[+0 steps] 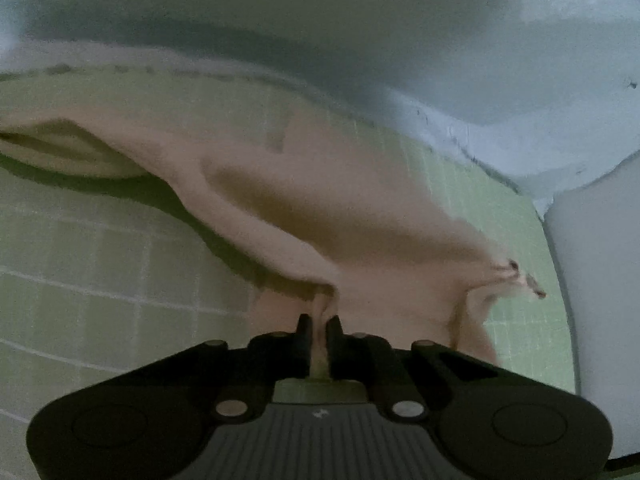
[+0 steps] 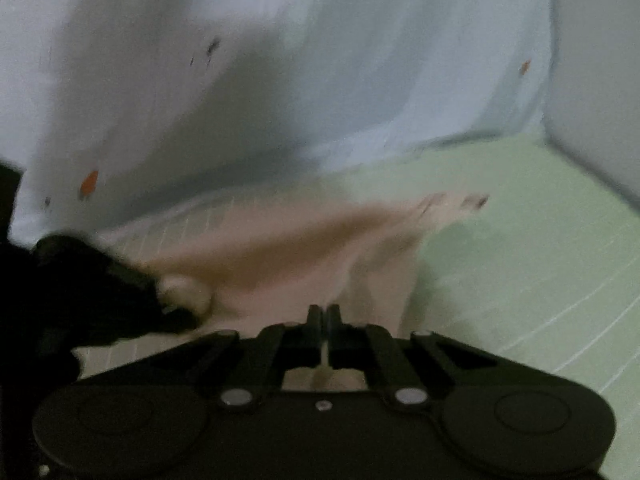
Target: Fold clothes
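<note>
A home bedroom: green checked bedsheet (image 1: 100, 280) against pale blue wall (image 1: 440, 40).

The garment (image 1: 304, 200) is being held above the gridded sheet (image 1: 100, 280), stretched between the left tool (image 1: 319, 326) and the right tool (image 2: 324, 314). A wall (image 1: 440, 40) is standing behind the sheet; a pillow (image 1: 600, 280) is lying at its right edge.

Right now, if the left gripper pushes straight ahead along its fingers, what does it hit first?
The pink garment itself: the left gripper is already shut on a fold of it, and the cloth stretches ahead. Beyond lie the green checked sheet, then light blue fabric; depth is unclear.
</note>
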A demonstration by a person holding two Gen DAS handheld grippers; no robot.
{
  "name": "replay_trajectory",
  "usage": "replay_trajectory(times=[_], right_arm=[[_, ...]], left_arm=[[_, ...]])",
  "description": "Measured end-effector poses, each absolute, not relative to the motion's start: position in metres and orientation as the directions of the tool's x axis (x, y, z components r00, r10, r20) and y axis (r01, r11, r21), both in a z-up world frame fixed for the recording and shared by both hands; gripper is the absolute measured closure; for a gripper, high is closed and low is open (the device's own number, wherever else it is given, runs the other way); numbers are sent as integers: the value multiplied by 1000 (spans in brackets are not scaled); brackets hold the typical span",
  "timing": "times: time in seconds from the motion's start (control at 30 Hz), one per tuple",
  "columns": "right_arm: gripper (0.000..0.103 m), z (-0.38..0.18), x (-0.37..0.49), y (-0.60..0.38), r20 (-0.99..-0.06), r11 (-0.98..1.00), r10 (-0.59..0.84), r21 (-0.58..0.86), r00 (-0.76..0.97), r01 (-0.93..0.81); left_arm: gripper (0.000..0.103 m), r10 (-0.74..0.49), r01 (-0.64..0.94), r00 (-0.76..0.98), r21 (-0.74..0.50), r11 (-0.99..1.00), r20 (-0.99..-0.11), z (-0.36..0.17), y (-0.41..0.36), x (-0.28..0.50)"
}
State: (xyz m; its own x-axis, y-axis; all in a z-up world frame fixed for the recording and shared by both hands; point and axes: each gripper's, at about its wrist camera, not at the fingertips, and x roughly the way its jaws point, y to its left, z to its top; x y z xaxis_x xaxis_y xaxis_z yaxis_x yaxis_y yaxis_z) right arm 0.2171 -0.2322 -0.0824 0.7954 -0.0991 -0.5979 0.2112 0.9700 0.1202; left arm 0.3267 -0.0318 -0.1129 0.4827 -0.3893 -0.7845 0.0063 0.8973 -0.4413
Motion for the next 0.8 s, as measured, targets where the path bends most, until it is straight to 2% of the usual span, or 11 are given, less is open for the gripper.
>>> replay_trajectory(times=[0.17,0.27,0.37,0.47,0.53,0.57,0.6,0.63,0.67,0.73,0.8], right_arm=[[101,-47,194,-252,-475,965,-194,66,858,255],[101,-28,177,-269,-428,954,-220,93,876,285],[101,-20,163,-280,-412,948,-221,120,884,293],[99,-37,161,-286,-476,943,-205,138,855,302],[96,-60,170,-294,-586,922,-198,162,786,353],[91,-72,175,-297,-640,912,-192,163,744,376],[88,-78,174,-297,-659,906,-201,157,725,393],[82,-84,173,-298,-677,900,-208,150,706,409],[71,-90,172,-299,-693,894,-215,145,688,425],[60,-92,168,-298,-694,884,-209,169,689,437],[56,-94,168,-296,-695,879,-170,214,699,427]], left_arm=[[96,-364,1,590,-450,893,-721,-65,3,300],[96,-354,10,655,-460,888,-667,-31,27,278],[96,-352,7,696,-484,875,-626,-12,44,264],[94,-305,-27,681,-439,898,-666,-26,45,260],[89,-302,-41,637,-423,905,-709,-42,39,259],[79,-301,-47,614,-414,909,-730,-51,36,259],[68,-299,-54,590,-405,913,-750,-59,33,258],[63,-296,-60,566,-397,916,-770,-67,30,257],[56,-294,-65,541,-387,920,-788,-75,27,257],[51,-288,-76,490,-369,926,-823,-91,22,255],[46,-280,-85,437,-349,933,-855,-108,16,254]])
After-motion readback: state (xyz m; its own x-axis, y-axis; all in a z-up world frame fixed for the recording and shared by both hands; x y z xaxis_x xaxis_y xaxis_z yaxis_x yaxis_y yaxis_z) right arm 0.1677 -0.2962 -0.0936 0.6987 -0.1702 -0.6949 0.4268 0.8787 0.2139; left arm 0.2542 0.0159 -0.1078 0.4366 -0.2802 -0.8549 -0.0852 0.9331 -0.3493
